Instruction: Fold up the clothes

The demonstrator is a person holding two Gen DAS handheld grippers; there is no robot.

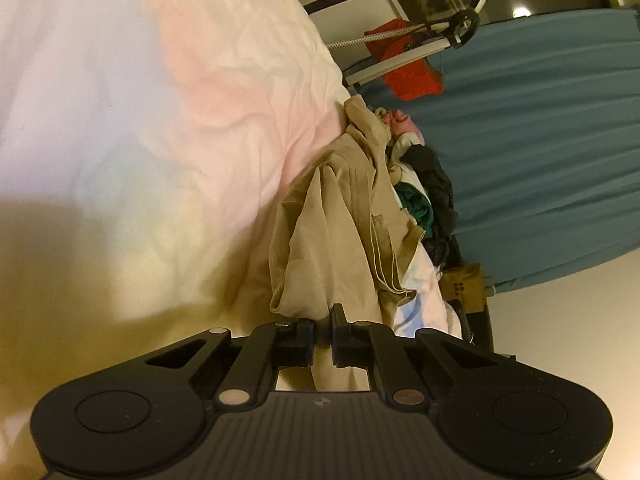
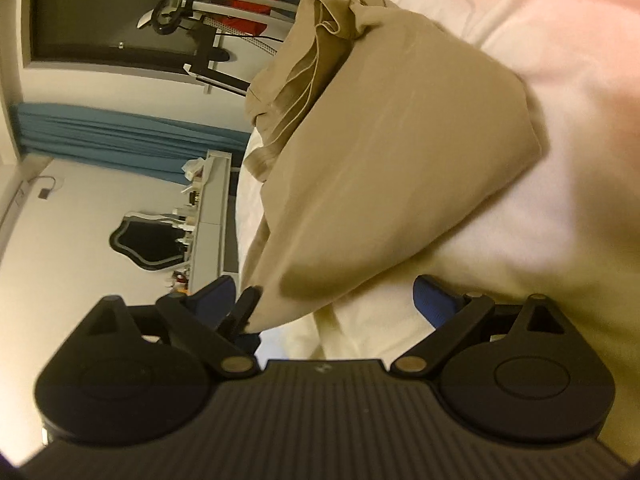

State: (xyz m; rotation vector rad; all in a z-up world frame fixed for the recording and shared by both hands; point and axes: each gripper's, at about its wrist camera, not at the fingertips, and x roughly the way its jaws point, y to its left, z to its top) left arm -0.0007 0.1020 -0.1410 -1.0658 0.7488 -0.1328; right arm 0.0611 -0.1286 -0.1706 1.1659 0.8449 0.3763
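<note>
A tan garment (image 2: 384, 148) lies crumpled on a bed covered with a white duvet (image 1: 120, 100). The left gripper (image 1: 321, 338) has its jaws pinched narrow on the garment's near edge. The right gripper (image 2: 328, 300) sits just beside the garment, jaws spread wide, gripping nothing. Teal curtains (image 1: 540, 140) hang beyond the garment.

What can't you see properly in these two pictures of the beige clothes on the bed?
- Left wrist view: the beige garment's whole shape; it lies bunched, and its near end runs under the shut left tongs.
- Left wrist view: the pile of clothes behind it; the beige cloth covers most of it.
- Right wrist view: small things on the white shelf; too tiny and blurred.
- Right wrist view: the cloth's corner between the open right tongs; in dark shadow.
</note>
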